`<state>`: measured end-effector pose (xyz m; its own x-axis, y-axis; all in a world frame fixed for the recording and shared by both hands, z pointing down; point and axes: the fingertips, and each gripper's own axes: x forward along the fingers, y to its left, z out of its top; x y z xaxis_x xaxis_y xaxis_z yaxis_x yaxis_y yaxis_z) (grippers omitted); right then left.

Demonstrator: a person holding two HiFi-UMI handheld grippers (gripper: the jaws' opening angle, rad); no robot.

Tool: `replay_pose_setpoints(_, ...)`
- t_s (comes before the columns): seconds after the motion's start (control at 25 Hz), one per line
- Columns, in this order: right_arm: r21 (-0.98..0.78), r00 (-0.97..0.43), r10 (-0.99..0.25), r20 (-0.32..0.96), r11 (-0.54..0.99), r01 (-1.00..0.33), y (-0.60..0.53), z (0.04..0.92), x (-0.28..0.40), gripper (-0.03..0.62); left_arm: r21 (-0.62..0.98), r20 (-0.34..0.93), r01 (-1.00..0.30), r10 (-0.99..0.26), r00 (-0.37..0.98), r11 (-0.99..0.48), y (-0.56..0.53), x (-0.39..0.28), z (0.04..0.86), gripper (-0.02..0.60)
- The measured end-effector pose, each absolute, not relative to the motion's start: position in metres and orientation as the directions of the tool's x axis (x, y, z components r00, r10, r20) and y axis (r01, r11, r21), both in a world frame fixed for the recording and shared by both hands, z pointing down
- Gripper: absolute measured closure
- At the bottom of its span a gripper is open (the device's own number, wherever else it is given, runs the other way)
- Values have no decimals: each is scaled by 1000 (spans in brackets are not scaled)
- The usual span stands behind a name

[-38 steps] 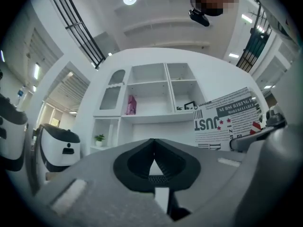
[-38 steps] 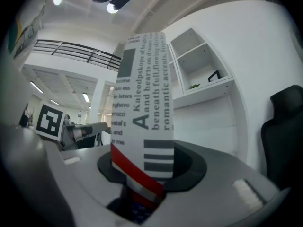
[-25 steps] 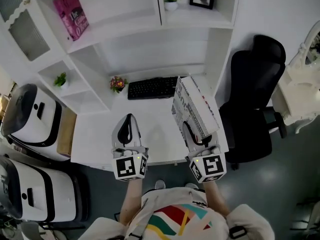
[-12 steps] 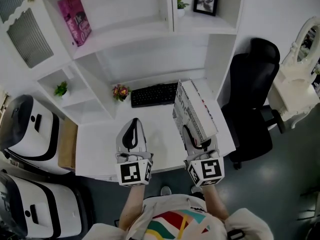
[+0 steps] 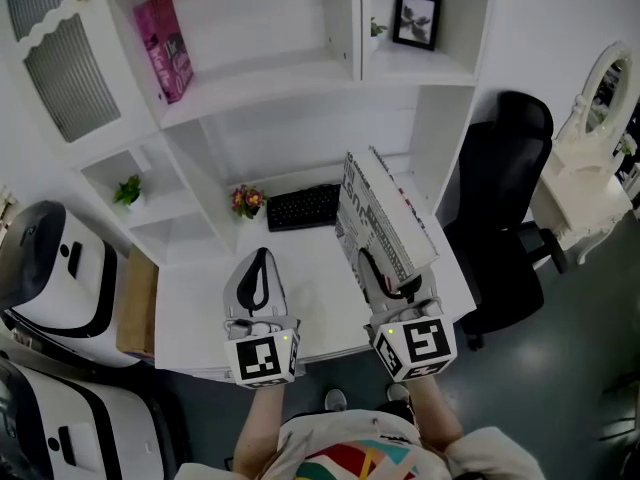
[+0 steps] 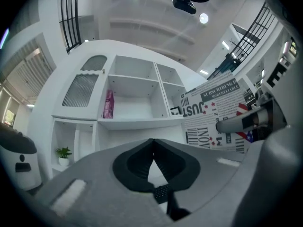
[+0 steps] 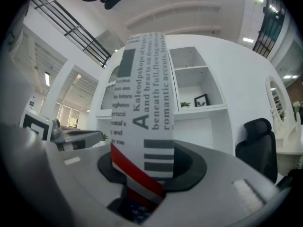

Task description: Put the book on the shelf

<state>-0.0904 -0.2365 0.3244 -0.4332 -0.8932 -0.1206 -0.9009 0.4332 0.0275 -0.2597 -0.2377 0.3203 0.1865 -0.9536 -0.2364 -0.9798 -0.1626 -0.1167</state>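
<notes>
A book (image 5: 378,218) with a black-and-white newsprint cover and a red stripe stands tilted on end above the white desk (image 5: 310,278). My right gripper (image 5: 386,274) is shut on its lower edge; in the right gripper view the book's spine (image 7: 142,103) rises from between the jaws of the right gripper (image 7: 142,174). To its left, my left gripper (image 5: 259,268) hovers over the desk, shut and empty, its tips meeting in the left gripper (image 6: 152,143) view. The white shelf (image 5: 262,76) runs above the desk, with a pink book (image 5: 165,48) leaning at its left end.
A keyboard (image 5: 300,208) and a small flower pot (image 5: 247,200) sit at the back of the desk. A framed picture (image 5: 417,20) occupies the upper right cubby, a plant (image 5: 128,190) a left one. A black chair (image 5: 505,198) stands right, white appliances (image 5: 50,268) left.
The right gripper has tipped the book more upright and a little leftward, toward the shelf. The head view has shifted so the shelf sits lower in frame. The left gripper stays shut.
</notes>
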Motion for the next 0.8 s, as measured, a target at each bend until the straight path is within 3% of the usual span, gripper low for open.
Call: replay_pose_setpoints(0.8, 110, -441, -885, -151, 428, -897, -358, 110, -125, 442, -136, -266, -986, -955, 132, -99, -225, -300, 300, 588)
